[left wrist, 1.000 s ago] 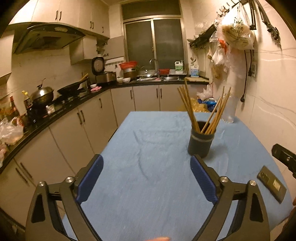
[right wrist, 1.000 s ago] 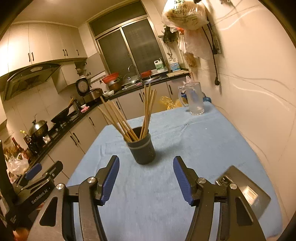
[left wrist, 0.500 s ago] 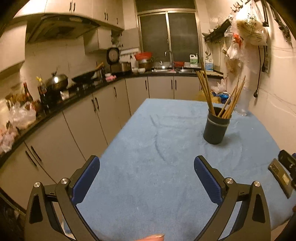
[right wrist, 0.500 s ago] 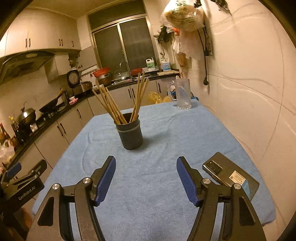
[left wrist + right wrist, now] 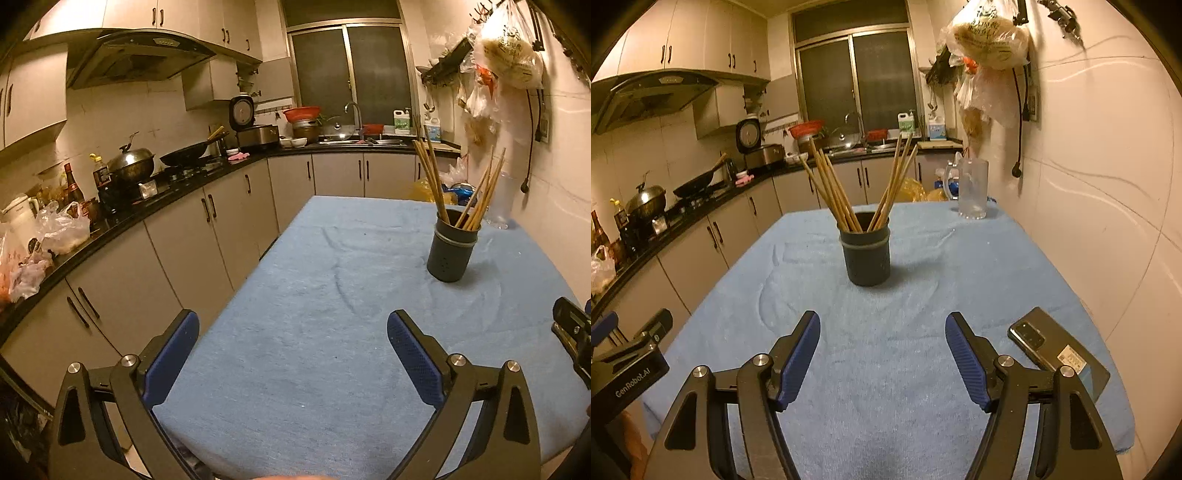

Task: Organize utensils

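A dark round holder [image 5: 866, 254] stands upright on the blue table cloth [image 5: 923, 280], with several wooden chopsticks [image 5: 834, 192] fanned out of its top. In the left wrist view the same holder [image 5: 452, 249] is far ahead to the right. My right gripper [image 5: 882, 332] hovers over the near part of the table, well short of the holder; its jaws are opening and nothing is between them. My left gripper [image 5: 293, 332] is open and empty near the table's left edge. Its body shows in the right wrist view as the left gripper [image 5: 628, 354].
A dark phone [image 5: 1058, 352] lies on the cloth just right of my right gripper. A clear glass jug [image 5: 971, 188] stands at the far right corner by the wall. Kitchen cabinets [image 5: 207, 236] and a crowded counter [image 5: 110, 199] run along the left.
Both grippers have drawn back and sunk a little, so the holder looks smaller and farther. The right gripper's jaws stand slightly wider than before. The holder and chopsticks have not moved.
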The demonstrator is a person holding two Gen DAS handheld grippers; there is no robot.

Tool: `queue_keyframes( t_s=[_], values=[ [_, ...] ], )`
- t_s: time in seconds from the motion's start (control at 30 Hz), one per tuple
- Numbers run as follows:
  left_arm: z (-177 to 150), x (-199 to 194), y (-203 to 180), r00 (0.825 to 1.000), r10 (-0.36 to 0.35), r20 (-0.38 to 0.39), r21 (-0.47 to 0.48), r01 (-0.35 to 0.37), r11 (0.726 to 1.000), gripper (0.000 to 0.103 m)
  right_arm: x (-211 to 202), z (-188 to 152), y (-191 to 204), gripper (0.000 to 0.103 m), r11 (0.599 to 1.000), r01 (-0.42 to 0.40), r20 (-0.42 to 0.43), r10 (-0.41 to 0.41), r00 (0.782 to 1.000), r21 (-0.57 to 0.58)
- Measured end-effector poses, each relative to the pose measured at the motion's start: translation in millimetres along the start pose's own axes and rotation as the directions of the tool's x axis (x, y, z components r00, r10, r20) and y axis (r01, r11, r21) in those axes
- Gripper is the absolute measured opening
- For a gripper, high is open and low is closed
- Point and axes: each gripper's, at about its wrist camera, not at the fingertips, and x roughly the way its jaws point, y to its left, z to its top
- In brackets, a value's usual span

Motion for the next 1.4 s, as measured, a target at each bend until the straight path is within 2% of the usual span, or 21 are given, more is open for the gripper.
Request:
queue_keyframes(
  t_s=[0.33,1.4],
  values=[
    [-4.8,-4.5,-19.9,0.999,-0.043,0.0,0.047,0.043,0.998,0.101,-3.9,-1.5,-6.8,0.076,1.0,0.011,0.009,-0.011,1.0,0.006],
    [-7.8,-3.1,-22.8,0.999,-0.05,-0.009,0.049,0.05,0.998,0.101,3.8,-2.8,-4.5,0.077,1.0,0.025,-0.008,-0.025,1.0,-0.009]
  ],
)
